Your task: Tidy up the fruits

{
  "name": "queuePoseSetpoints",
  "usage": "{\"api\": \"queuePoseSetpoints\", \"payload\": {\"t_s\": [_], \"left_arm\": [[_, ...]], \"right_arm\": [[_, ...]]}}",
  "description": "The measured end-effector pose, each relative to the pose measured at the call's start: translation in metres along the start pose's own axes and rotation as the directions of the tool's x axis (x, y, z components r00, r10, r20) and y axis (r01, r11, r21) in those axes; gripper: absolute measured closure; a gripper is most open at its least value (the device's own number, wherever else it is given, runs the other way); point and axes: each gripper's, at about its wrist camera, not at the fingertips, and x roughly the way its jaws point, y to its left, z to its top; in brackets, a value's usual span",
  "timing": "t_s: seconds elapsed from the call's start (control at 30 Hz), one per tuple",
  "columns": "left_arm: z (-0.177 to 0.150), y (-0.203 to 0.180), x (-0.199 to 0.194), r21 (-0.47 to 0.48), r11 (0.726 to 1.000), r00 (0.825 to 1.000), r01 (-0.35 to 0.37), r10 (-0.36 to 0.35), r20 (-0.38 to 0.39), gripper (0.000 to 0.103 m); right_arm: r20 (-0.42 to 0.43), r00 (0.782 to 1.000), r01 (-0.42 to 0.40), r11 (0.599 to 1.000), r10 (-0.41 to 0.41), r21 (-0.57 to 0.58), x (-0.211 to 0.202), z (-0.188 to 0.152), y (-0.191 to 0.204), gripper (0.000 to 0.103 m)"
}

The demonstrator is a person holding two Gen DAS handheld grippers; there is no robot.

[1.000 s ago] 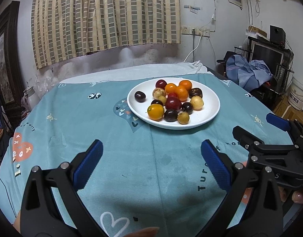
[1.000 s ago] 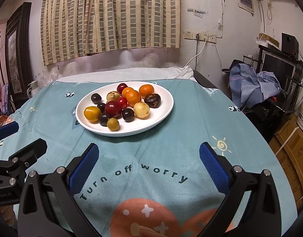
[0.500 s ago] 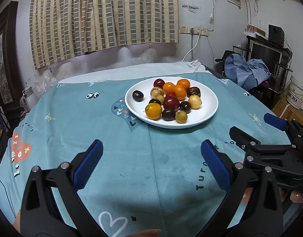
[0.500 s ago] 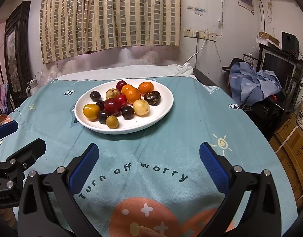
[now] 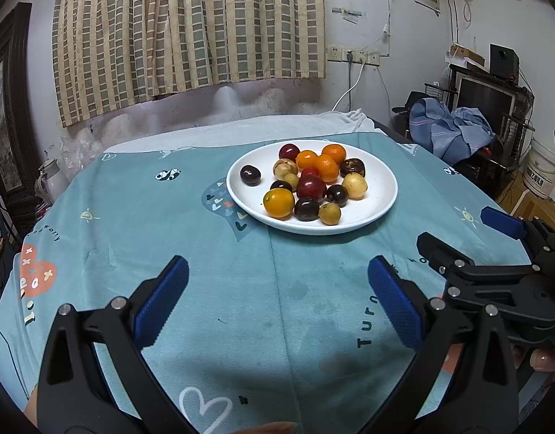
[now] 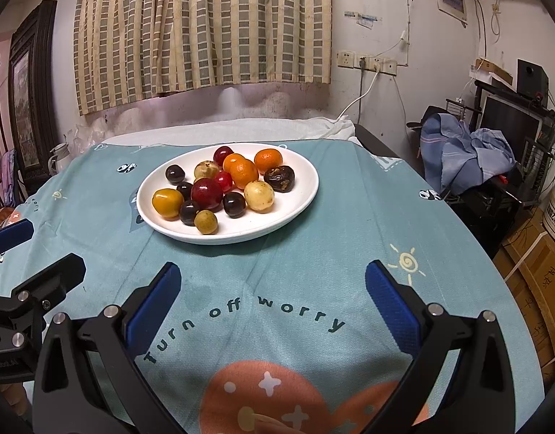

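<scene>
A white plate (image 5: pixel 380 204) sits on the teal tablecloth and holds several small fruits: orange, dark purple, red and yellow ones. It also shows in the right wrist view (image 6: pixel 299 200). A yellow-orange fruit (image 5: pixel 278 202) lies at the plate's near left, and a dark one (image 5: pixel 250 175) lies apart at its left. My left gripper (image 5: pixel 277 300) is open and empty, well short of the plate. My right gripper (image 6: pixel 270 298) is open and empty, also short of the plate. Each gripper shows at the edge of the other's view.
The teal tablecloth (image 5: pixel 132 224) covers a round table. A curtain (image 5: pixel 190 29) and wall stand behind. A chair with blue clothes (image 6: pixel 465 152) and a TV stand are at the right. Cardboard boxes (image 6: pixel 534 267) lie on the floor.
Both grippers have shifted slightly, so the plate sits a little higher and further left in both views. Both stay open and empty.
</scene>
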Motion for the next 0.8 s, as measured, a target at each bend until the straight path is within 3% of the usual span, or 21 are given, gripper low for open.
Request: {"api": "queuePoseSetpoints", "payload": {"t_s": [0.8], "left_arm": [[-0.0007,-0.0014,-0.0015,0.005,1.000,1.000,0.002,-0.002,0.017,0.002]], "right_arm": [[0.000,1.000,-0.001,1.000,0.001,-0.001,-0.0004,0.0008,-0.0001,0.001]]}}
